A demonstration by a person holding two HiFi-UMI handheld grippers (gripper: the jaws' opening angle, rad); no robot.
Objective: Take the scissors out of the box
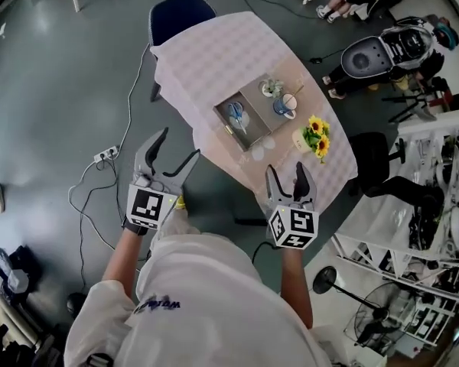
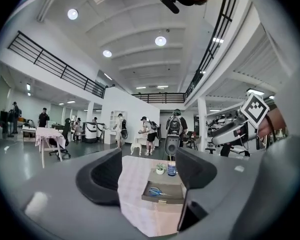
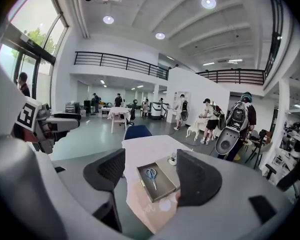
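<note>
Scissors [image 1: 236, 114] lie in the box [image 1: 231, 132] well ahead, blades toward my seemingly nearer right gripper [image 1: 285, 170]; it and left gripper [image 1: 180, 145] stand half-open, empty.

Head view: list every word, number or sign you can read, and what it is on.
Blue print on the shirt: too blurred to read.
Cubes on left gripper and right gripper: black square markers, no letters.
Nothing else legible.
</note>
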